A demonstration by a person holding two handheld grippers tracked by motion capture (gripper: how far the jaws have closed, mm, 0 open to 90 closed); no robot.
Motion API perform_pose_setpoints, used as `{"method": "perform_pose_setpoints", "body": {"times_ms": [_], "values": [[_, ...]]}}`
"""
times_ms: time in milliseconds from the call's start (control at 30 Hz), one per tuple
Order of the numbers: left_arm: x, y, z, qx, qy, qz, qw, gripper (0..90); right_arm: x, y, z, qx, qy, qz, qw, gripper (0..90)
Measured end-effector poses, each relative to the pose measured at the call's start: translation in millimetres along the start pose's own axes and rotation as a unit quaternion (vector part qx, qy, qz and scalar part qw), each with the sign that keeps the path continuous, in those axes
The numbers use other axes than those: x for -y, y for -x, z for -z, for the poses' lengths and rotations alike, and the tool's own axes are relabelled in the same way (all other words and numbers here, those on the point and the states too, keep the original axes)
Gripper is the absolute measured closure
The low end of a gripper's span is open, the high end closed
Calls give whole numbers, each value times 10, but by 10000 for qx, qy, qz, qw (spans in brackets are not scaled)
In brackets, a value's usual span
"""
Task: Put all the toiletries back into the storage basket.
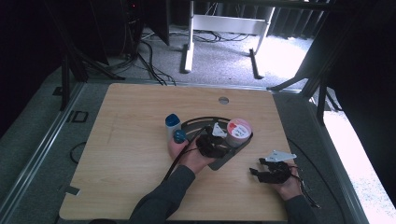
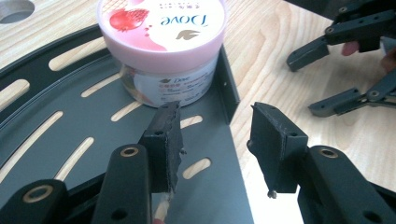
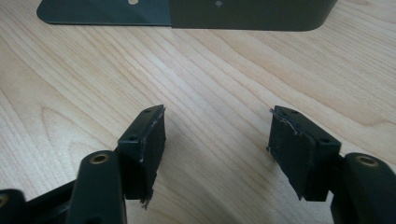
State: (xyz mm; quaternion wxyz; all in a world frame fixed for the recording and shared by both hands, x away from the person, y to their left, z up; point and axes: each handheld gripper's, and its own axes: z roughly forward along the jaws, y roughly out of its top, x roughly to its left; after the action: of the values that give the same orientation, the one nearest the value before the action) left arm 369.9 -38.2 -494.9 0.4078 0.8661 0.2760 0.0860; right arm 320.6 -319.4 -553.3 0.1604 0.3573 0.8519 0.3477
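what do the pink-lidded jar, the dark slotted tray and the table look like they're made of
Pink-lidded jar: likely plastic, with a glossy lid and clear wall behind a printed label. Dark slotted tray: probably painted sheet metal, thin, matte, with a folded rim. Table: wood or wood-look laminate, with visible grain.

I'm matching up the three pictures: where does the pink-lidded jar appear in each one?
High view: the jar stands right of centre, on the far right end of the black slotted tray.
Left gripper view: the jar is top centre, on the tray.
Right gripper view: not in it.
Shared landmark: the tray, whose edge runs along the top of the right gripper view.
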Motion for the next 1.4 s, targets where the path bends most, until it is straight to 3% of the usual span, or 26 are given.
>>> {"method": "perform_pose_setpoints", "body": {"times_ms": [200, 400, 900, 1200, 1400], "values": [[-10, 59, 101, 137, 64, -89, 9998, 570, 28, -18, -4, 14, 105, -49, 9999, 350], [-4, 118, 196, 133, 68, -177, 9997, 589, 75, -14, -4, -15, 254, -123, 9996, 344], [53, 167, 386, 172, 84, -223, 9996, 560, 78, -18, -3, -27, 242, -108, 9996, 312], [122, 177, 524, 136, 114, -69, 9998, 553, 78, -27, -5, -60, 221, -90, 9997, 280], [184, 181, 603, 100, 97, -130, 9998, 550, 75, -33, -10, -134, 181, -20, 9997, 234]]}}
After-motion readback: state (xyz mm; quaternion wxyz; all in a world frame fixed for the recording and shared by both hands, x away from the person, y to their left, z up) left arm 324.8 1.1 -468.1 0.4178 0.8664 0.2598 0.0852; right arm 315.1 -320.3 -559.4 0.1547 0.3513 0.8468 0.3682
